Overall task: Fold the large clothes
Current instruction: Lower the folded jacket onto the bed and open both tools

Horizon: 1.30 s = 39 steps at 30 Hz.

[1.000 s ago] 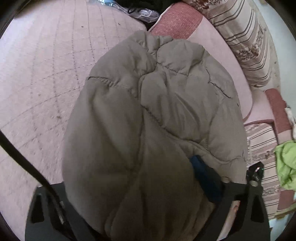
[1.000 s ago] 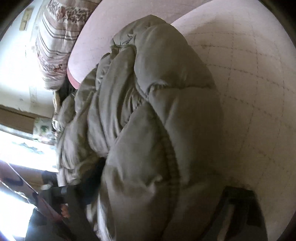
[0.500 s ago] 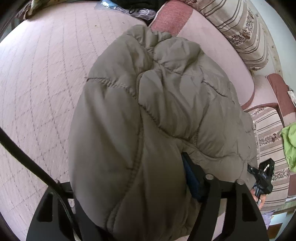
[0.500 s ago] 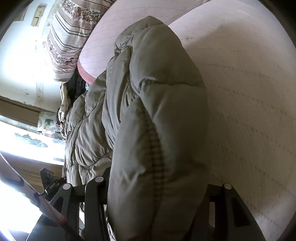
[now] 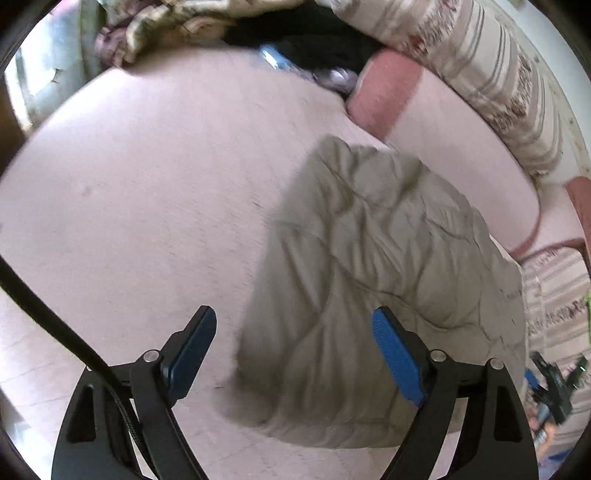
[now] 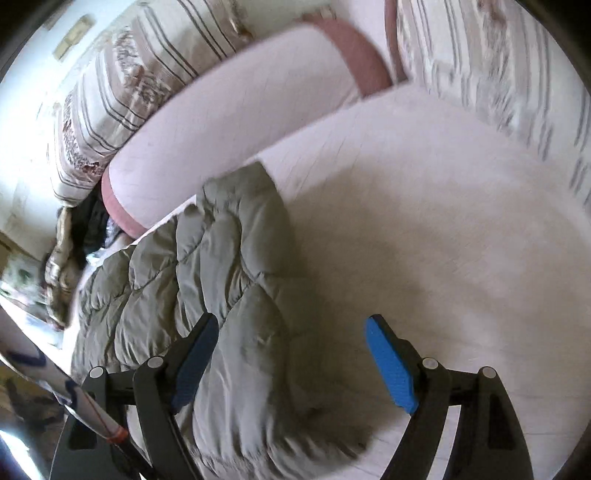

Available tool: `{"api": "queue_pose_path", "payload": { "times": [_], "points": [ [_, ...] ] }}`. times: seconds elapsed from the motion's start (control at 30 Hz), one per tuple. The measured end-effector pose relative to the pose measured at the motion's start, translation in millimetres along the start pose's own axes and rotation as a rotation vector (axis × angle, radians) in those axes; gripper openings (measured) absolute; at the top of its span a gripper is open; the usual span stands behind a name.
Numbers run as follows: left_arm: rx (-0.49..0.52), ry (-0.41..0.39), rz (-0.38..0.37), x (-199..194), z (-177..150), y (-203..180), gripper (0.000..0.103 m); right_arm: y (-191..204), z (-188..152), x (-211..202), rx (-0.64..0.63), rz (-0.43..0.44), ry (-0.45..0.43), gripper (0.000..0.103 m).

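Note:
A grey-green quilted puffer jacket (image 5: 376,295) lies folded in a bundle on the pale pink bed cover (image 5: 147,206). My left gripper (image 5: 295,350) is open and empty above the jacket's left edge; its blue pads (image 5: 397,362) stand wide apart. In the right wrist view the jacket (image 6: 221,295) lies at the lower left. My right gripper (image 6: 291,362) is open and empty over the jacket's right edge, its right pad (image 6: 389,365) over the bare cover (image 6: 424,240).
Pink bolsters (image 5: 454,147) and striped patterned cushions (image 5: 498,74) line the far side. Dark clothes and a crumpled patterned cloth (image 5: 166,26) lie at the top left. The right gripper (image 5: 554,384) shows at the left view's right edge. A light green cloth (image 5: 587,299) shows there too.
Both grippers held the jacket's edges, then opened and let go. The jacket now lies on the cover, and both grippers have pulled back from it.

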<state>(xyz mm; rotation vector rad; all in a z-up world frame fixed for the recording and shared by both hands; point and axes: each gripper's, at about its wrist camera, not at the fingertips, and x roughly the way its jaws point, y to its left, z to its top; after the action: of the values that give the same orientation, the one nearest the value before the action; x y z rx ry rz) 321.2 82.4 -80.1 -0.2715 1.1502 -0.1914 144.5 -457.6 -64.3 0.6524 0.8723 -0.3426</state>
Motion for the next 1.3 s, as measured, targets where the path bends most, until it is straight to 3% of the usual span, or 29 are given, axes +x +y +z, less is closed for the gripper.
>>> {"api": "queue_pose_path", "payload": {
  "times": [0.2,0.33,0.43,0.5,0.7,1.03,1.17,1.3],
  "points": [
    [0.121,-0.049,0.056,-2,-10,-38,0.086,66,-21,-29,-0.239,0.016,-0.050,0.086],
    [0.263,-0.093,0.148,16,-21,-69,0.086,117,-34,-7,-0.367,0.037,-0.017,0.086],
    [0.334,-0.128,0.251,35,-21,-80,0.086,126,-34,23,-0.350,0.041,0.006,0.082],
    [0.359,-0.141,0.285,48,-17,-81,0.087,119,-28,45,-0.332,-0.009,0.012,0.080],
    [0.320,-0.163,0.251,76,8,-73,0.100,98,-2,72,-0.318,-0.053,-0.045,0.079],
    [0.240,-0.133,0.196,107,40,-68,0.103,88,34,113,-0.226,-0.123,-0.046,0.085],
    [0.221,-0.127,0.195,97,39,-64,0.103,92,36,110,-0.234,-0.142,-0.040,0.085],
    [0.205,-0.207,0.240,57,28,-55,0.102,91,36,82,-0.228,-0.183,-0.069,0.085]
  ]
}}
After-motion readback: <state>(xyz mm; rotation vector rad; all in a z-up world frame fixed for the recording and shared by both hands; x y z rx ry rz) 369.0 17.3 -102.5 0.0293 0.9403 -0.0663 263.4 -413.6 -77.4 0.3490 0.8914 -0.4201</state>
